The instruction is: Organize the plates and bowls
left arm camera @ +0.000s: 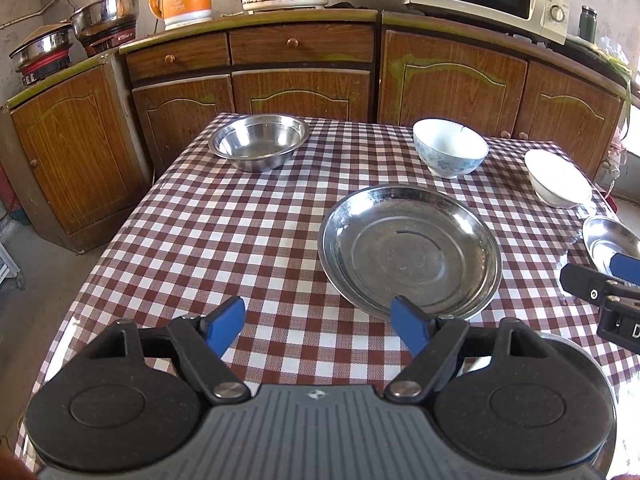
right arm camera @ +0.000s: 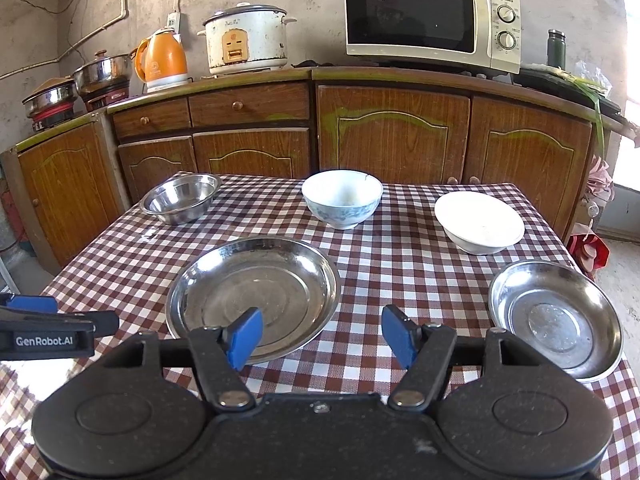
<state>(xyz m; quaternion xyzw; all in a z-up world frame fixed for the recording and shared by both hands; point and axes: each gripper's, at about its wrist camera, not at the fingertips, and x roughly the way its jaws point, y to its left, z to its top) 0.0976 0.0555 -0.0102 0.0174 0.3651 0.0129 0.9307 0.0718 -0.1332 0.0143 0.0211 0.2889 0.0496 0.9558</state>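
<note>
A large steel plate (left arm camera: 410, 248) (right arm camera: 254, 294) lies mid-table on the checked cloth. At the far left stands a steel bowl (left arm camera: 260, 142) (right arm camera: 182, 198), with a blue-patterned white bowl (left arm camera: 450, 146) (right arm camera: 342, 198) to its right and a plain white bowl (left arm camera: 558, 178) (right arm camera: 480, 218) further right. A smaller steel plate (right arm camera: 556, 320) (left arm camera: 608, 242) sits at the near right. My left gripper (left arm camera: 316, 326) hovers open above the cloth, just left of the large plate's near rim. My right gripper (right arm camera: 322, 336) is open at that plate's near right rim, holding nothing.
Wooden cabinets (right arm camera: 392, 136) run behind the table, carrying a microwave (right arm camera: 432, 20), a rice cooker (right arm camera: 246, 38), an orange kettle (right arm camera: 162, 60) and steel pots (right arm camera: 102, 72). Bare floor (left arm camera: 44, 280) lies left of the table. The table's near edge is hidden by the grippers.
</note>
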